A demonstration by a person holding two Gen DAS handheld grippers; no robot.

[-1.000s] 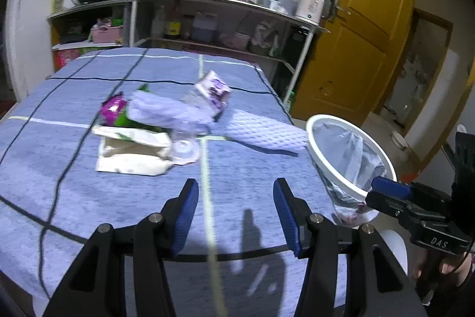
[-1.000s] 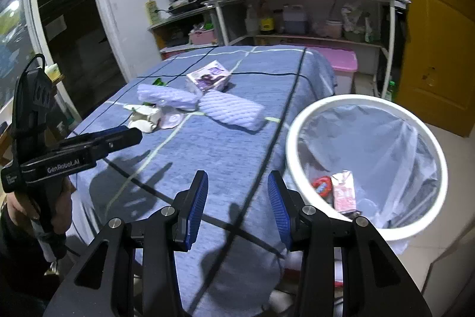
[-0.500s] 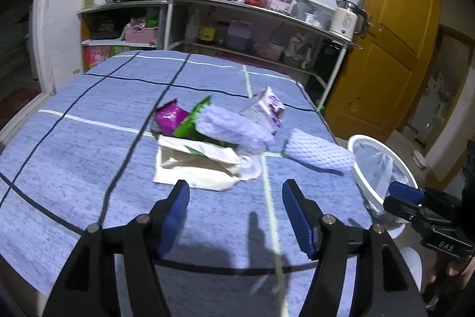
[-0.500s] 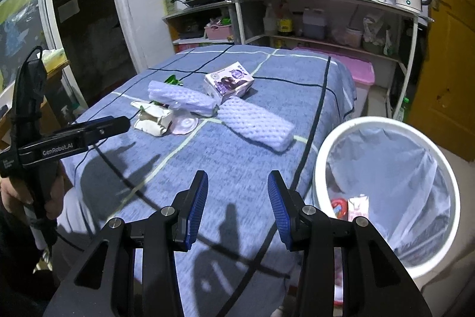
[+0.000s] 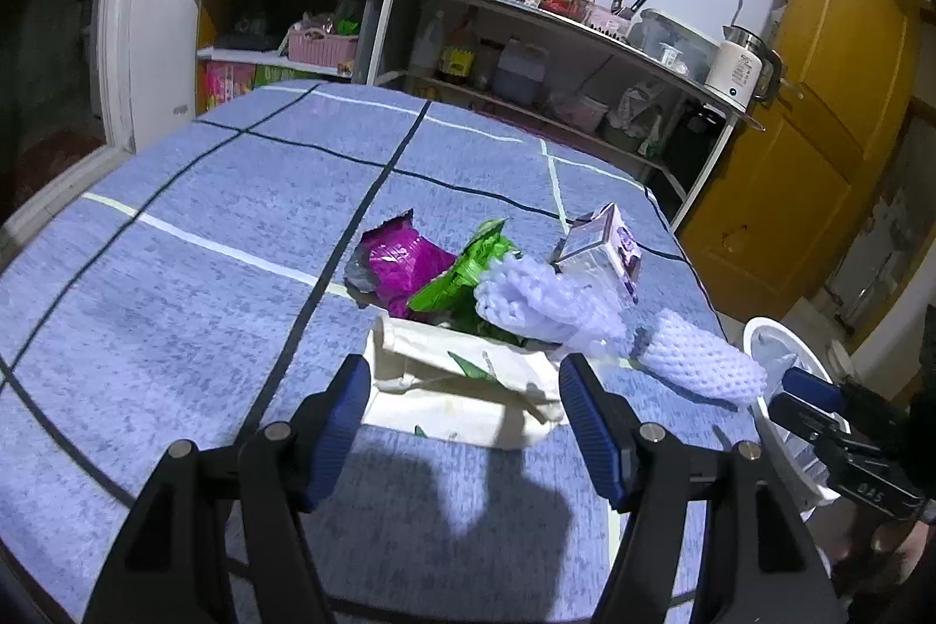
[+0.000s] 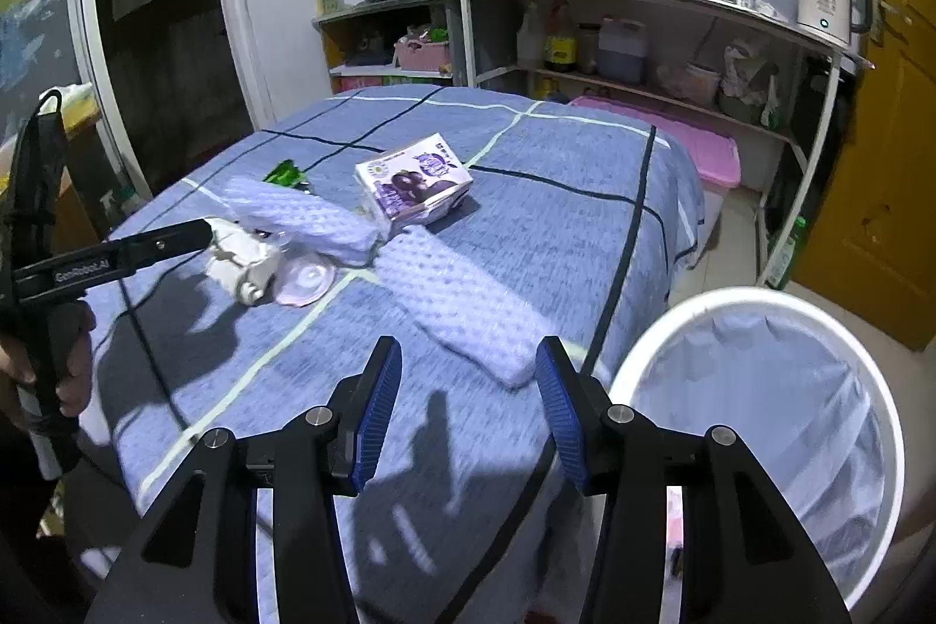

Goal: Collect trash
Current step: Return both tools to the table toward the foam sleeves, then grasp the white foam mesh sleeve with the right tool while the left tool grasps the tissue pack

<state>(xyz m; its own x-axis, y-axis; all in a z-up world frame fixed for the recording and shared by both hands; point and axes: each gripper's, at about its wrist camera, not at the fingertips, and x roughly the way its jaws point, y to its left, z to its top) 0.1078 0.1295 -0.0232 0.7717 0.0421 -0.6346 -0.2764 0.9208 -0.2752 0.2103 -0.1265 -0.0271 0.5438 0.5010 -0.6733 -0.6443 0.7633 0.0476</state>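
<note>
Fingers of the left gripper (image 5: 462, 428) stood released; the right gripper (image 6: 468, 404) was opening, empty. Two foam nets (image 6: 468, 317), one carton (image 6: 412, 182), one bin (image 6: 760, 308).

Left gripper (image 5: 462, 425) spread wide above a blue checked table (image 5: 175, 285), nothing between its pads, cream bag (image 5: 462, 390) lying just beyond. Behind the bag, magenta wrapper (image 5: 403, 267), green wrapper (image 5: 468, 267), foam sleeves (image 5: 544, 302) and purple carton (image 5: 608, 250). Right gripper (image 5: 807, 396) at the right edge, before a white bin (image 5: 766, 331).
</note>
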